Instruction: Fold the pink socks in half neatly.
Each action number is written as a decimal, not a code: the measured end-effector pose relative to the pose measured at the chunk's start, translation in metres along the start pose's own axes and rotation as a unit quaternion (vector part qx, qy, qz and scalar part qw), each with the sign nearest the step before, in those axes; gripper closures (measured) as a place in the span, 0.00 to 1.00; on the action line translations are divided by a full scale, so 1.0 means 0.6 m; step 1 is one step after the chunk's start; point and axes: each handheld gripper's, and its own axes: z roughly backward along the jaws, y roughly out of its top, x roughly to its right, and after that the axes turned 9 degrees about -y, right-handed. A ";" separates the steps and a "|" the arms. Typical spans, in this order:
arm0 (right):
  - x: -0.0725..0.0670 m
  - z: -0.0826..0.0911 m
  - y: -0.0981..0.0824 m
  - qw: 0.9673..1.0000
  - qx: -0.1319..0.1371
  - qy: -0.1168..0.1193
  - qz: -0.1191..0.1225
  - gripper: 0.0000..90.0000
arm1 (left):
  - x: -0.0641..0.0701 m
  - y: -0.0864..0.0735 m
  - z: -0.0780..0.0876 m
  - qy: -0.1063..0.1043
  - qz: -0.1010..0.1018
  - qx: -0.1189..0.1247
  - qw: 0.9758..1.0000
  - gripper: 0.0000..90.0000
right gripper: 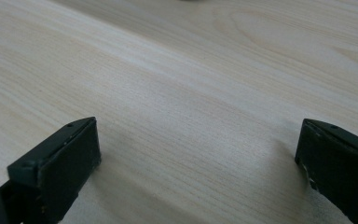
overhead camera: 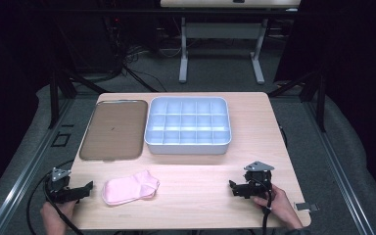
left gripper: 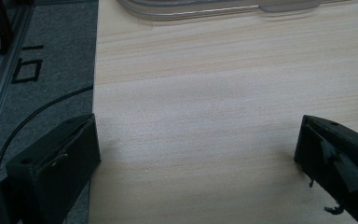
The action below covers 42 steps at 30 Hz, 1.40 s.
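- The left gripper [overhead camera: 87, 187] rests at the near left corner of the table [overhead camera: 196, 205], at about eight o'clock from the table's middle, held by a hand [overhead camera: 56, 215] that comes in from the bottom edge; its black cable loops off over the floor beside the table
- In the left gripper view its two black jaws stand as wide apart as they go, one low at seven o'clock and the other low at four o'clock; between them lies bare pale wood, so the left gripper [left gripper: 198, 149] has hold of nothing
- The pink sock [overhead camera: 129, 187] lies flat and folded on the wood just beside the left gripper, at its three o'clock, close to the jaw tips but not touching them
- The right gripper [overhead camera: 234, 188] sits near the front right of the table, at about five o'clock from its middle, with a hand [overhead camera: 276, 205] behind it and a grey three-cornered plate on top; it is well apart from the sock
- In the right gripper view the jaws of the right gripper [right gripper: 198, 149] are spread wide, with bare wood grain in the gap; it grips nothing
- A pale blue compartment box [overhead camera: 188, 147] stands at twelve o'clock on the far half; a flat brown tray [overhead camera: 112, 129] lies just beside it at its nine o'clock
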 end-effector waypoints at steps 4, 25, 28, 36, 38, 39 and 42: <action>0.014 0.002 -0.003 0.999 0.004 0.032 0.036 0.00 | 0.000 0.000 0.000 0.000 0.000 0.000 1.000 0.00; 0.036 0.007 -0.010 0.999 0.000 0.022 0.028 0.00 | 0.000 -0.001 0.002 0.002 -0.002 -0.002 1.000 0.00; 0.036 0.007 -0.010 0.999 -0.001 0.023 0.027 0.00 | 0.000 0.000 0.002 0.000 -0.003 -0.003 1.000 0.00; 0.036 0.006 -0.010 0.999 0.000 0.023 0.027 0.00 | 0.001 0.002 0.006 -0.005 0.000 -0.008 1.000 0.00; 0.036 0.006 -0.010 0.999 0.000 0.023 0.027 0.00 | 0.002 0.005 0.012 -0.005 0.004 -0.003 1.000 0.00; 0.036 0.006 -0.010 0.999 0.000 0.023 0.027 0.00 | 0.003 0.007 0.014 -0.005 0.004 0.000 1.000 0.00; 0.036 0.006 -0.010 0.999 0.000 0.023 0.027 0.00 | 0.011 0.018 0.027 -0.006 0.001 0.005 1.000 0.00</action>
